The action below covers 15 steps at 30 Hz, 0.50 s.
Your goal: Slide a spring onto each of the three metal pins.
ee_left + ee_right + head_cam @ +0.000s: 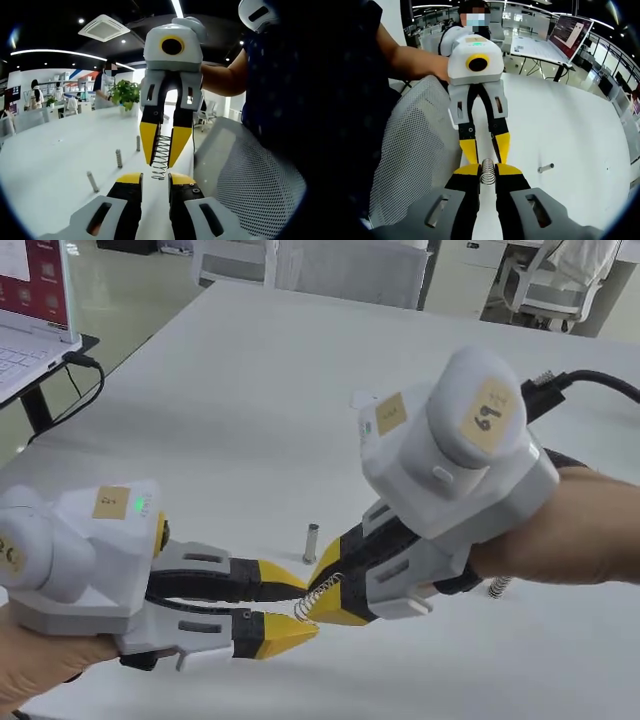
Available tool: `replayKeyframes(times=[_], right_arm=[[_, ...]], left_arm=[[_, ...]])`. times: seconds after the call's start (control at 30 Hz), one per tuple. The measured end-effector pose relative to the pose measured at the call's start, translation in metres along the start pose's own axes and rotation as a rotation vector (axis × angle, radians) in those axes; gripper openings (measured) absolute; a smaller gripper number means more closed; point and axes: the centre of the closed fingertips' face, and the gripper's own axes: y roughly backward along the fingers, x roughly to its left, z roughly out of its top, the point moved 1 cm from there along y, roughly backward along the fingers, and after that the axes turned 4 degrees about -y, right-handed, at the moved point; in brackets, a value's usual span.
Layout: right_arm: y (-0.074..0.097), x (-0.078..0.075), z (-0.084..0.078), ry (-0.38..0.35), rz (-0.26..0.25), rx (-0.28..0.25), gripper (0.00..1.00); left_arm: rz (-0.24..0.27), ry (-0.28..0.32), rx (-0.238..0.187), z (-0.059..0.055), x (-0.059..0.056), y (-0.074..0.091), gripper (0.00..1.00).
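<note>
Spring (161, 155) is clamped between the right gripper's (488, 171) yellow jaws, free end poking toward the left gripper (486, 154); the left's jaws stand apart, empty, nearly tip to tip with the right's; three pins (119, 158) stand upright on the table (250, 390) ahead-left of the left gripper; a second spring (497, 587) lies beside the right gripper.

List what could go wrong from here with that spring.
1. The right gripper pinches the spring only at its yellow tips, so the spring could squirt out or bend.
2. The left gripper, open, sits close opposite; a bump could knock the spring loose.
3. The upright metal pin stands just behind both grippers and might be tipped over.
</note>
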Motion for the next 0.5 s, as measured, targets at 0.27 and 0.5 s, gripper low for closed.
replayKeyframes(times=[0.27, 0.5], right_arm=[[0.000, -0.008, -0.006, 0.004, -0.011, 0.054, 0.08], [0.004, -0.020, -0.009, 0.025, -0.025, 0.110, 0.08]], left_arm=[[0.068, -0.002, 0.028, -0.014, 0.010, 0.009, 0.27], [0.104, -0.008, 0.064, -0.028, 0.013, 0.016, 0.33]])
